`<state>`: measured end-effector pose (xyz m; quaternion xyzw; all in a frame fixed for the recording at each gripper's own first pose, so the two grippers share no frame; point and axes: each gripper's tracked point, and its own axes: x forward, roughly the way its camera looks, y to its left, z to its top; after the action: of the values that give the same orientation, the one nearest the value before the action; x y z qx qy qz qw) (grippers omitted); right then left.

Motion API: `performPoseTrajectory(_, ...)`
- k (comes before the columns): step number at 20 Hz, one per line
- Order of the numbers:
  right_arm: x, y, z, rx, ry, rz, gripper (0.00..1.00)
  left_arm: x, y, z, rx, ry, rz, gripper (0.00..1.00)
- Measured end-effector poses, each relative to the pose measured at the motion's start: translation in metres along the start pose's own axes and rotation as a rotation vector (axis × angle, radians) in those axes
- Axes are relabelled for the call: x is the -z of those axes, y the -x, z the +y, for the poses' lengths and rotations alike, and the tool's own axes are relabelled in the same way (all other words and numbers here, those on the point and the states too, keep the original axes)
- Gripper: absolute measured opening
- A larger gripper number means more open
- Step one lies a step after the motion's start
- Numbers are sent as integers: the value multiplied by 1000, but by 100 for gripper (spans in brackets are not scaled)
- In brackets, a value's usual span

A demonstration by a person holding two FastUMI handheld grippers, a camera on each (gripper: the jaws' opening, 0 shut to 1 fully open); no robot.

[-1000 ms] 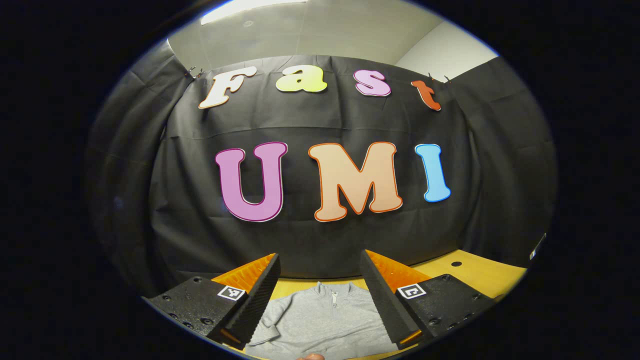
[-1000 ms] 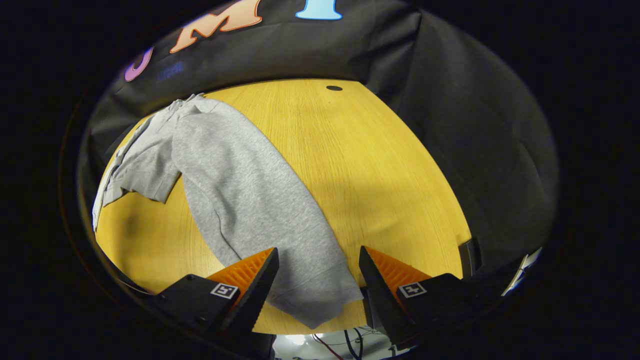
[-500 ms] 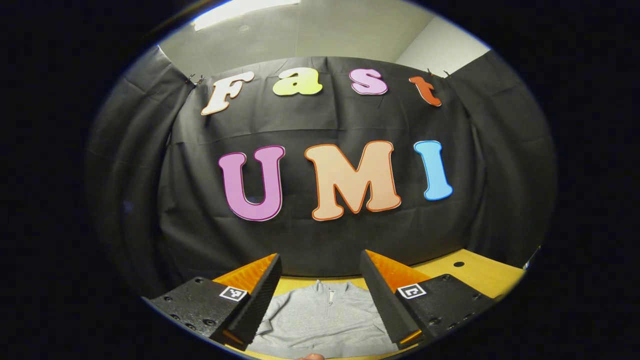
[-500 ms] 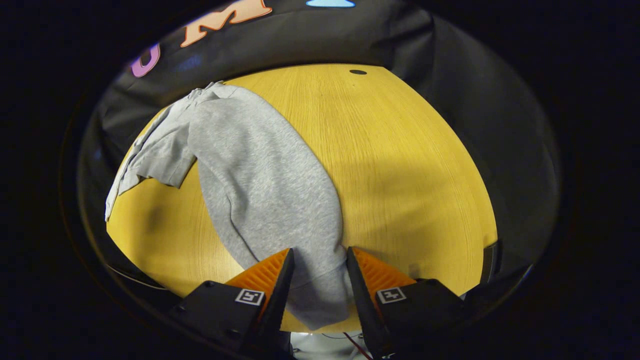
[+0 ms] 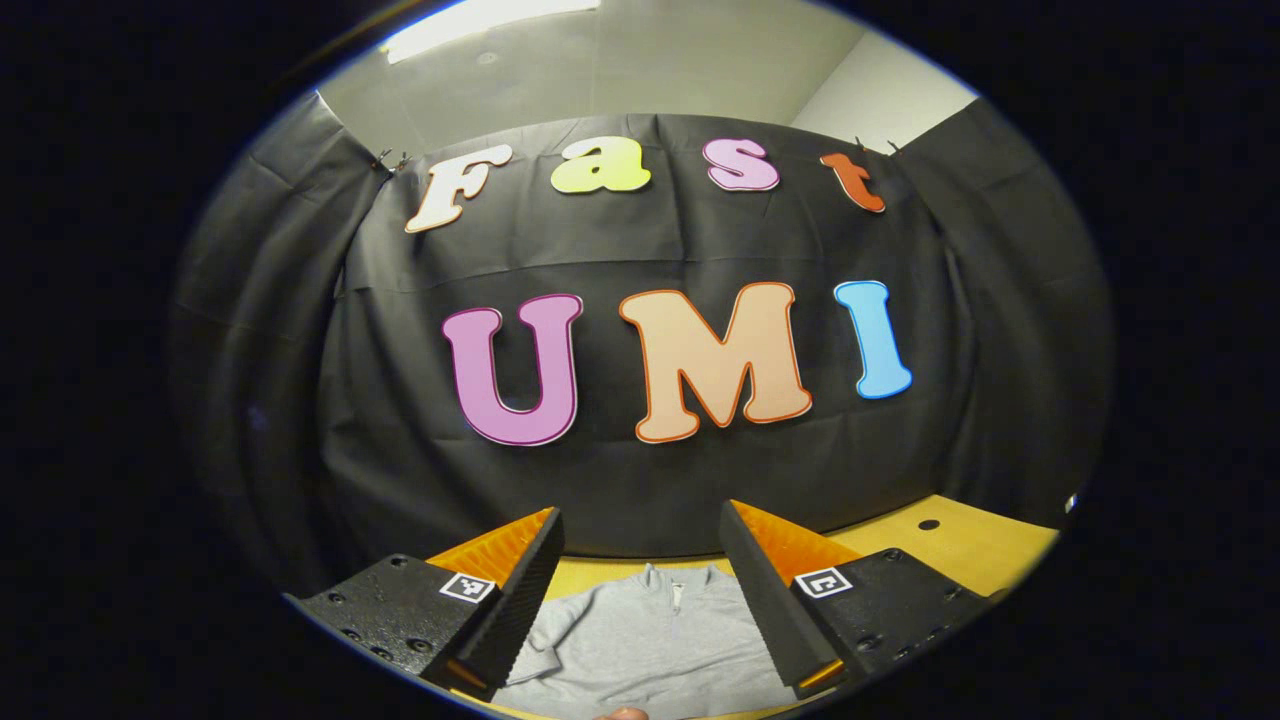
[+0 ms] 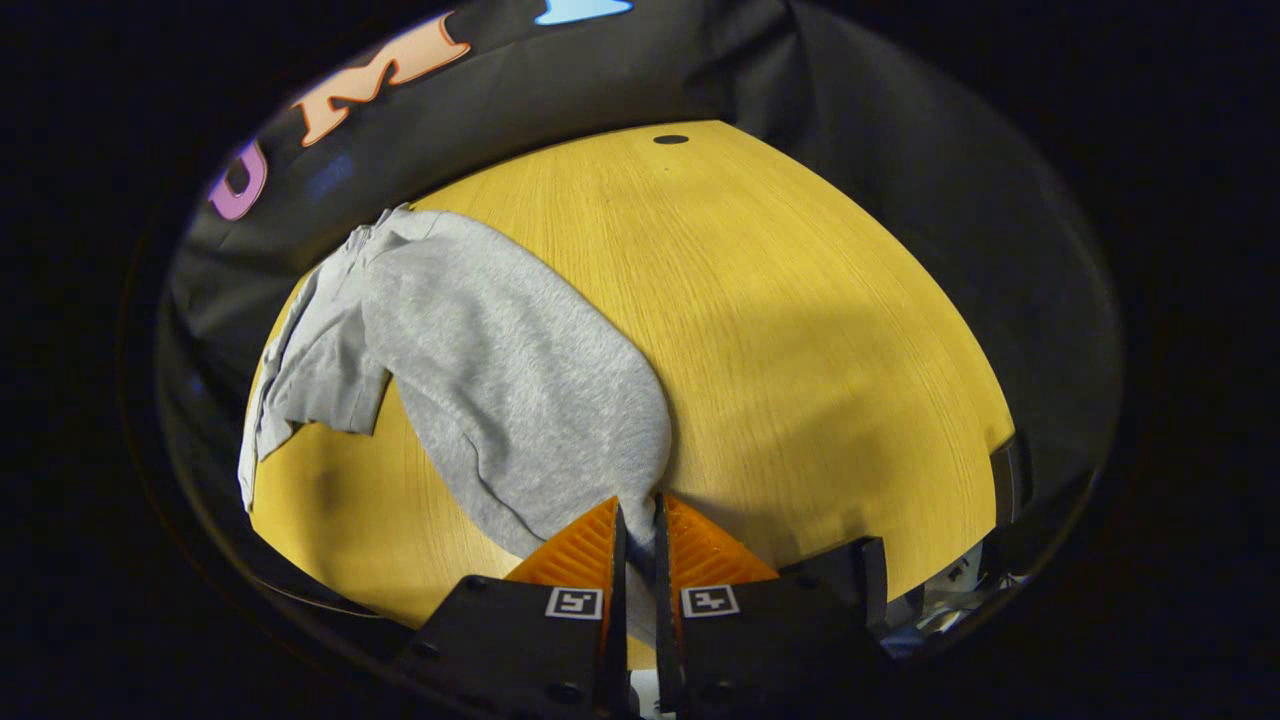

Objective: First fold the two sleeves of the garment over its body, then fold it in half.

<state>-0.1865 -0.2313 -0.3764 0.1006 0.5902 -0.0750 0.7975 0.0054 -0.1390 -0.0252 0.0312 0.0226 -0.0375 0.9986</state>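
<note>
A grey zip-neck sweatshirt (image 5: 650, 640) lies flat on the yellow wooden table (image 6: 800, 330). In the right gripper view its long sleeve (image 6: 520, 370) runs from the shoulder at upper left down to my right gripper (image 6: 637, 520), which is shut on the sleeve's cuff end at the table's near edge. The fabric bulges just ahead of the orange fingers (image 6: 580, 545). In the left gripper view my left gripper (image 5: 640, 535) is open and held above the garment's collar and chest, nothing between its fingers.
The black cloth wall closes the table off at the back and sides. A small dark hole (image 6: 670, 139) marks the table's far side. Bare wood lies right of the sleeve. A fingertip (image 5: 622, 713) peeks in at the bottom of the left gripper view.
My right gripper went from wide open around the sleeve's cuff to shut on it, and the sleeve has bunched slightly. The left gripper has barely moved.
</note>
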Motion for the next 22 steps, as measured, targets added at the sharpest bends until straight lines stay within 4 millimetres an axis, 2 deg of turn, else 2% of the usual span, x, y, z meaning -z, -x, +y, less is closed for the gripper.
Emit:
performPoseTrajectory(2,-19,5,6,8,-56,-42,14,3,-1,12,5,2,5,93)
performPoseTrajectory(3,-30,8,8,18,-84,-67,14,3,-2,21,0,-6,8,96)
performPoseTrajectory(4,-39,11,15,10,-110,-87,14,4,-3,31,-7,-9,9,93)
performPoseTrajectory(7,-76,20,37,-10,-155,-178,14,6,-3,58,-32,-10,12,92)
performPoseTrajectory(9,-98,27,54,-10,-133,-241,14,6,-1,79,-56,-13,11,96)
performPoseTrajectory(10,-108,32,68,-18,-113,-269,14,8,0,89,-70,-15,13,92)
performPoseTrajectory(15,-149,45,151,-112,-23,-330,14,17,7,137,-140,-7,29,93)
performPoseTrajectory(16,-157,46,165,-124,-9,-344,14,16,9,148,-157,-5,27,96)
performPoseTrajectory(18,-173,48,194,-144,29,-375,14,19,14,167,-186,-2,27,93)
performPoseTrajectory(22,-191,48,249,-194,73,-400,15,29,24,206,-245,2,47,96)
